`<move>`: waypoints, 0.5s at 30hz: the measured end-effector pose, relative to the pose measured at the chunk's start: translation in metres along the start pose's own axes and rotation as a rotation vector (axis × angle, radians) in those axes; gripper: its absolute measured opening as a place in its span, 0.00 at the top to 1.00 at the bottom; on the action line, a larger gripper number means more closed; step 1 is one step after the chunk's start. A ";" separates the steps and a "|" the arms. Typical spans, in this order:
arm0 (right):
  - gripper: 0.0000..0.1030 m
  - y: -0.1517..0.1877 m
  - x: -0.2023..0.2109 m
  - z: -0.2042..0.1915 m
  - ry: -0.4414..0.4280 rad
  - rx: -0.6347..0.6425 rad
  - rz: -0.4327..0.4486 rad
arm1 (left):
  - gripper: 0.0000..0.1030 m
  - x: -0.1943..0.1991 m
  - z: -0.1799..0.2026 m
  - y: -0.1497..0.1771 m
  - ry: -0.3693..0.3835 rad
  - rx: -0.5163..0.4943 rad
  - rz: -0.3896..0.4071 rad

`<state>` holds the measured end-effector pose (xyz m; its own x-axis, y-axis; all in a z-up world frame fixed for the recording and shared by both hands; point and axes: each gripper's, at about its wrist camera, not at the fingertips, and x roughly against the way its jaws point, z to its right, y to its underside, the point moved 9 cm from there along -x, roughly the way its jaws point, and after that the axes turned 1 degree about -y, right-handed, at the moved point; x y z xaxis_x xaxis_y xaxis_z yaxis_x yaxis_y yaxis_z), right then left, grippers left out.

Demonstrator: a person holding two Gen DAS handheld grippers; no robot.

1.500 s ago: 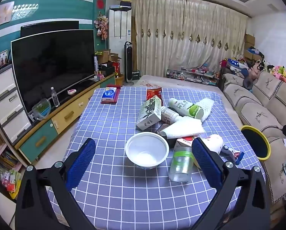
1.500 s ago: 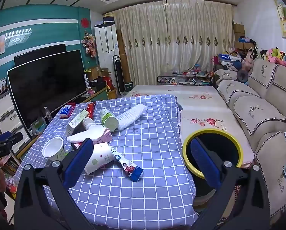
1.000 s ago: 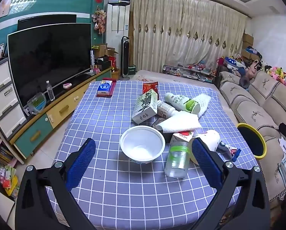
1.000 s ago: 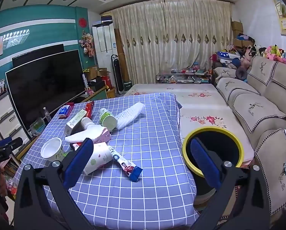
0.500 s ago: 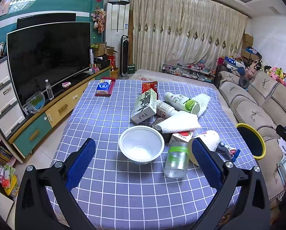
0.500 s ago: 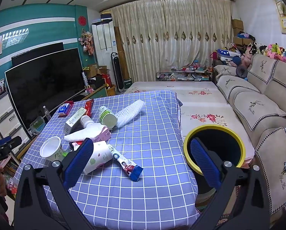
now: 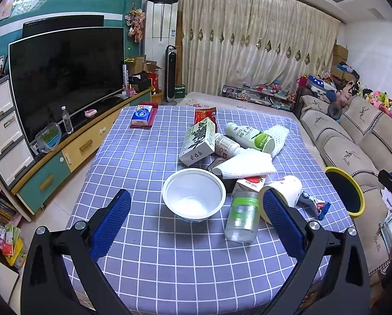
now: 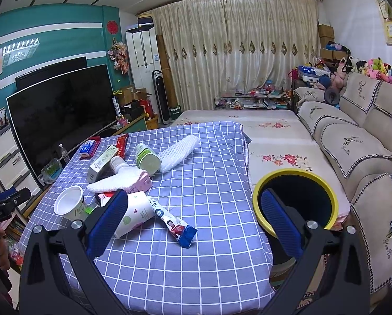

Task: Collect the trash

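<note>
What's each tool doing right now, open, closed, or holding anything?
Left tool: open, holding nothing, above the blue checked tablecloth.
Right tool: open, holding nothing, between the table and the yellow-rimmed black bin.

The left hand-held gripper has black angular arms, each ending in a blue ribbed pad, with silver screws at the joints. The right hand-held gripper is built alike: black frame, blue pads, silver screws.

light: bright, even | shadows: soft | focus: sharp | edges: fisheye-bent, dark corners
</note>
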<state>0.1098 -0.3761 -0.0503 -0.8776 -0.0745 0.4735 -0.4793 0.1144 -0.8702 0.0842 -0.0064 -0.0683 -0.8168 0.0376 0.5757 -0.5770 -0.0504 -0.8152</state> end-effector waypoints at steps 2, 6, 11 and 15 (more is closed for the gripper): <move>0.06 0.002 -0.002 -0.001 0.000 0.000 -0.004 | 0.04 -0.001 0.000 0.001 0.000 0.000 -0.002; 0.06 0.003 -0.005 0.000 -0.004 -0.002 -0.014 | 0.04 -0.003 0.001 0.003 0.002 0.003 -0.012; 0.06 0.004 -0.006 -0.001 -0.003 -0.001 -0.015 | 0.04 -0.006 0.001 0.004 0.001 0.005 -0.014; 0.06 0.005 -0.008 -0.001 -0.004 -0.004 -0.021 | 0.04 -0.007 0.000 0.004 0.002 0.006 -0.016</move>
<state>0.1147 -0.3739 -0.0583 -0.8673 -0.0804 0.4913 -0.4977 0.1170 -0.8594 0.0871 -0.0072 -0.0757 -0.8074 0.0406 0.5886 -0.5900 -0.0557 -0.8055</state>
